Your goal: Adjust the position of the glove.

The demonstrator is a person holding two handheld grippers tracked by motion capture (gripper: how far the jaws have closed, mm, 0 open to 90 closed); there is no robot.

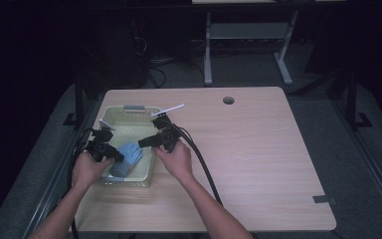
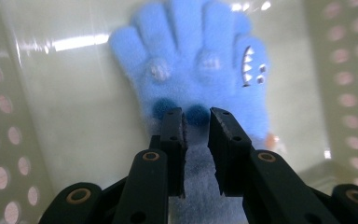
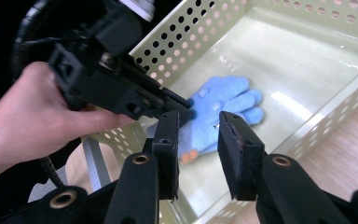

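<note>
Left gripper view: unlettered blue glove [image 2: 200, 70].

The glove [image 2: 196, 70] in the basket [image 1: 110, 115] is a fuzzy light blue, with two darker blue round spots near the palm, pale whitish patches on two fingers, and a row of white triangular teeth with small white dots on its outer finger. The basket is a pale yellow-green, its walls patterned with rows of round holes, and it sits on a table [image 1: 258, 149] of light wood grain. Both the left gripper [image 1: 108, 149] and the right gripper [image 1: 146, 142] are black.
</note>
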